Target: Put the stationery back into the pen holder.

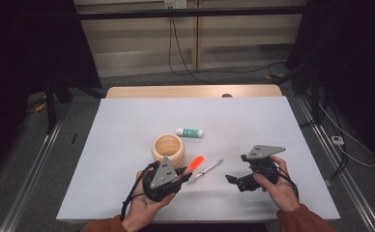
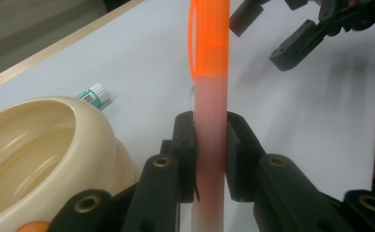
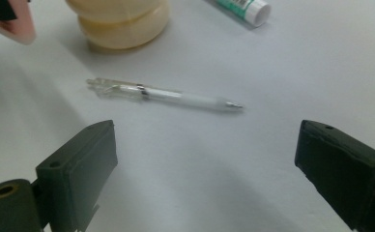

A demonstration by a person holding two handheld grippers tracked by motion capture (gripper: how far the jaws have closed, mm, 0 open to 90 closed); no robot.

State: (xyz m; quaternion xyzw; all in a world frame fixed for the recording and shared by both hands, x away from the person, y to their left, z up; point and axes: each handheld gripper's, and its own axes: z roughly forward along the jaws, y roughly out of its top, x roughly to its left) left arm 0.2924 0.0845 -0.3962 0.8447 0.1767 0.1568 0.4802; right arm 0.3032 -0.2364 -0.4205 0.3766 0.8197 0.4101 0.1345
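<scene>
A white-topped table (image 1: 127, 130) with a wooden far edge stands on grey floor, before pale wall panels and trailing cables. The left gripper (image 1: 180, 176) clenches an orange-capped marker (image 2: 209, 111) beside a cream wooden bowl (image 1: 168, 147). The right gripper (image 1: 234, 180) stands released, empty, near a clear pen (image 3: 164, 94). A glue stick (image 1: 190, 132) lies beyond.

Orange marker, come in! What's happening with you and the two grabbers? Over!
Left gripper shut on orange marker, lifted beside cream bowl. Right gripper open, empty, facing clear pen on table. Nothing in the way.
</scene>
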